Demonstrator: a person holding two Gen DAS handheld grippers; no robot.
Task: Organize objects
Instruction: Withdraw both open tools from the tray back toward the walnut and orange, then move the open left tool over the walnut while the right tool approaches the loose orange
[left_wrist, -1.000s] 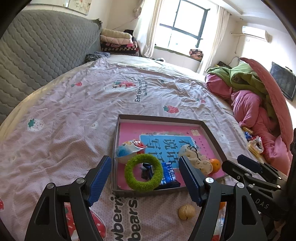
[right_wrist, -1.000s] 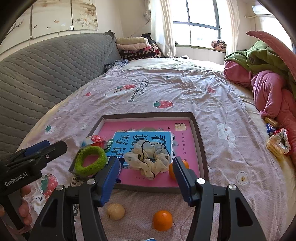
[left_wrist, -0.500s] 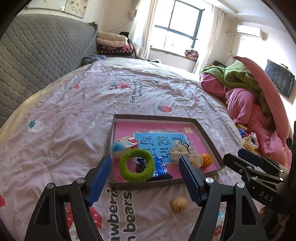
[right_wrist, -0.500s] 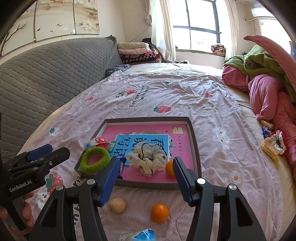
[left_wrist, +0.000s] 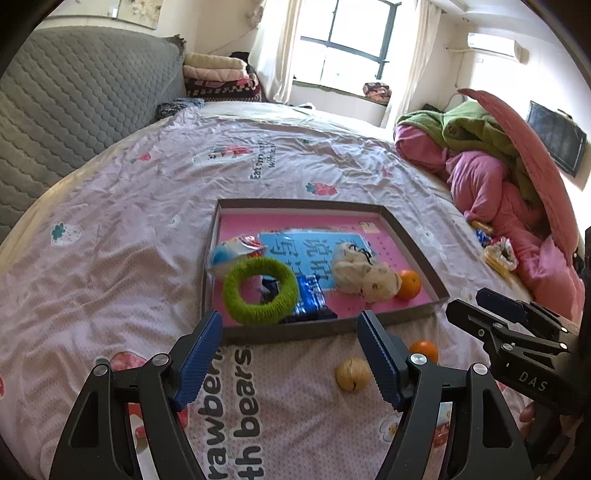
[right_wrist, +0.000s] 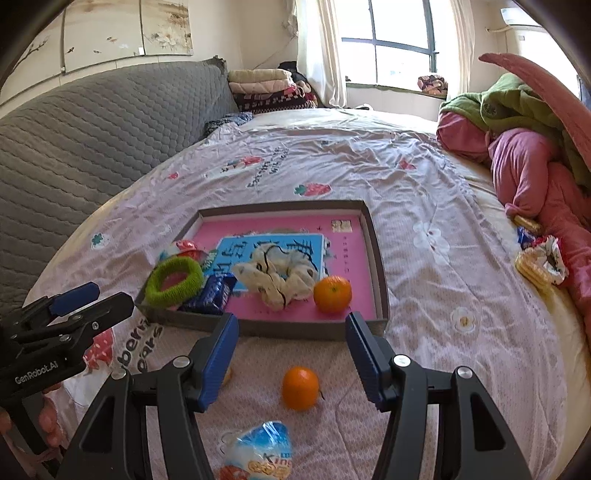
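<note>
A shallow grey tray (left_wrist: 413, 243) (right_wrist: 380, 273) with a pink floor lies on the bed. In it are a green fuzzy ring (left_wrist: 260, 291) (right_wrist: 174, 282), a blue snack packet (left_wrist: 314, 301), a cream scrunchie (left_wrist: 364, 275) (right_wrist: 280, 275), an orange (left_wrist: 409, 284) (right_wrist: 332, 294) and a white-blue snack bag (left_wrist: 236, 253). On the sheet before the tray lie a second orange (right_wrist: 300, 387) (left_wrist: 424, 350), a beige ball (left_wrist: 352, 374) and a blue-white snack bag (right_wrist: 260, 452). My left gripper (left_wrist: 290, 354) and right gripper (right_wrist: 291, 350) are open and empty, held above the sheet.
A pile of pink and green bedding (left_wrist: 498, 162) fills the bed's right side, with small packets (right_wrist: 539, 258) beside it. A grey quilted headboard (right_wrist: 92, 136) runs along the left. Folded blankets (right_wrist: 266, 86) sit near the window.
Both grippers have drawn back from the tray and risen, so the tray looks farther off and the loose orange, ball and snack bag show in front. Nothing was grasped.
</note>
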